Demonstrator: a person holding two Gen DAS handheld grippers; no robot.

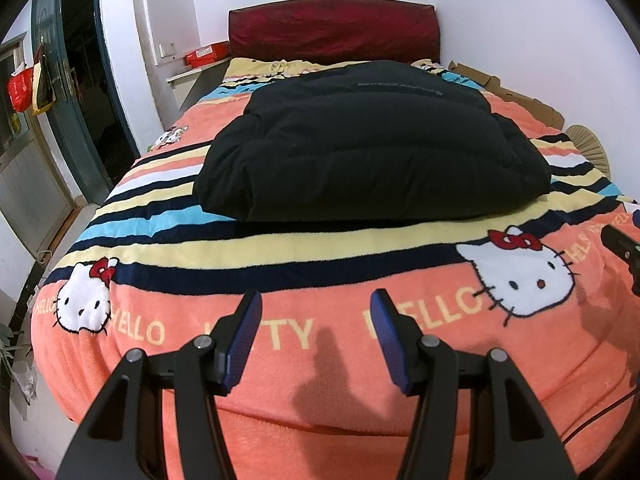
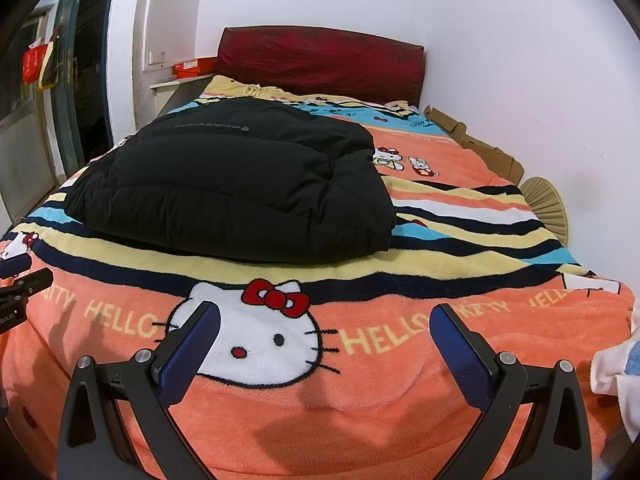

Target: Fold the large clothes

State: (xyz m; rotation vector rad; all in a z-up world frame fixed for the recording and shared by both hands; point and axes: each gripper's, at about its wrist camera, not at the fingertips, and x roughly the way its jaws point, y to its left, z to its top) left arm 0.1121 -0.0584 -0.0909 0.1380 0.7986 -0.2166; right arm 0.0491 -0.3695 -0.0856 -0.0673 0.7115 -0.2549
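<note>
Item: black padded jacket [image 1: 372, 140], lying in a thick, compact bundle mid-bed on the Hello Kitty blanket [image 1: 280, 360], printed lettering uppermost, well short of the red headboard [image 1: 334, 28].

Left tongs [image 1: 316, 336]: spread moderately, holding nothing, hovering low over the blanket near the foot of the bed, aimed at the bundle's near edge.

Right tongs [image 2: 324, 344]: spread wide, empty, level with the left pair and pointing the same way.

Handling note: the jacket appears folded or nearly so. Any further fold would want both tongs pinching the near corners together, lifting evenly, since the puffy filling probably springs back and slides.
</note>
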